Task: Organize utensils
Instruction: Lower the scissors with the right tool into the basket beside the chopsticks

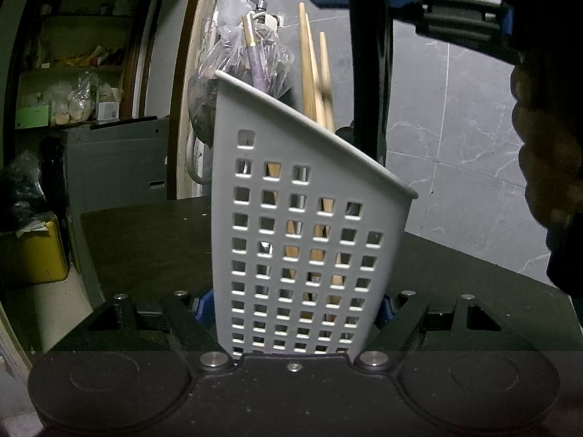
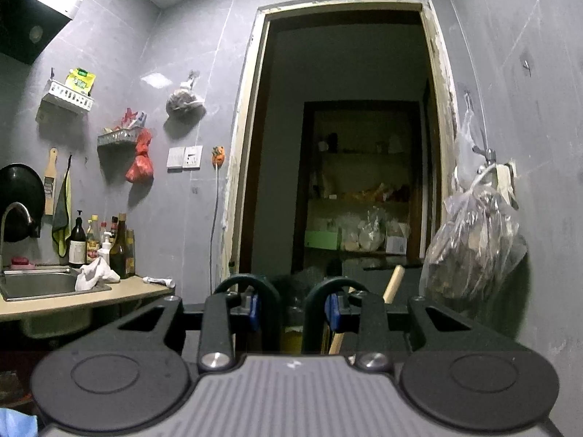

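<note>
While your left gripper [image 1: 295,313] pinches the grey perforated utensil holder [image 1: 306,218] from both sides at the bottom centre of the left wrist view, the holder stands tilted on the dark surface [image 1: 145,240], its slanted rim running from upper left to lower right. Three wooden sticks [image 1: 313,69] rise out of it in the upper middle of that frame, and more wood shows through its square holes. A black handle [image 1: 368,73] comes down from the top edge behind the rim; your right gripper [image 1: 466,22] crosses the upper right corner of this view, with your hand [image 1: 546,153] at the right edge.

In the right wrist view, your right gripper [image 2: 291,309] sits low in the centre, its two fingers [image 2: 255,306] partly spread with a gap between them; you cannot tell from here whether they press on anything. One wooden handle [image 2: 393,284] pokes up just right of them. One plastic bag [image 2: 473,244] hangs at the right, and one sink [image 2: 43,284] lies at the lower left.
</note>
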`<state>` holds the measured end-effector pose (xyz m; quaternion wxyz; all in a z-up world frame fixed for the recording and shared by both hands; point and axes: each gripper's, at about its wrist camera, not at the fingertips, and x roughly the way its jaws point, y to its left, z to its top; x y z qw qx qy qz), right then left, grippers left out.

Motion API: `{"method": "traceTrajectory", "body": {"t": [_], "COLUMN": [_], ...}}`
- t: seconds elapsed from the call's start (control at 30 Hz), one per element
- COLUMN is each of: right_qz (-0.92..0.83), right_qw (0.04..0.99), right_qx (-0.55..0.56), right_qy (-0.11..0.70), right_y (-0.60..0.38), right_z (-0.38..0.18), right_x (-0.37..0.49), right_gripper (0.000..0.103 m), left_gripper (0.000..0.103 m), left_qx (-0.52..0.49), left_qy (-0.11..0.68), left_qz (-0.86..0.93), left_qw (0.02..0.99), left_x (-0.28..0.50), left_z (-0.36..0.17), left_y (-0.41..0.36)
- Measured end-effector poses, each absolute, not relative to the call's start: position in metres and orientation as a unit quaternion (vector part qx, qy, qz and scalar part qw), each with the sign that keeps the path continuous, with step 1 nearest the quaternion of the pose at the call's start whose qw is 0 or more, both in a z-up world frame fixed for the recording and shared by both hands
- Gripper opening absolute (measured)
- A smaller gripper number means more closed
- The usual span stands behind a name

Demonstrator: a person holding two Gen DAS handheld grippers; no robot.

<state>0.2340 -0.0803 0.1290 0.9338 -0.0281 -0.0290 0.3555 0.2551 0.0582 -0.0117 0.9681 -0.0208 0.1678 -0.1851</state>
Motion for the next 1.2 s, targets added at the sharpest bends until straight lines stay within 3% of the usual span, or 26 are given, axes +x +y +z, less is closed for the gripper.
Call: {"method": "traceTrajectory", "body": {"t": [0.9,1.2], "right_qz": [0.35,0.347], "right_qw": [0.936,0.937], "right_qx": [-0.017,-0.019], "right_qy": [0.027,0.042], "right_y": [-0.088,-0.09], "right_z": [0.099,0.092], "right_x": [0.24,0.24], "right_gripper": [0.04,0.048], "left_gripper": [0.079,0.079], "left_qx": [-0.021,-0.021], "left_qy": [0.169,0.169], "left_qz": [-0.185,-0.185], "left_qw": [0.968,0.968], "left_x": [0.257,0.256], "left_z": [-0.013,-0.013], "left_y": [0.057,0.057]}}
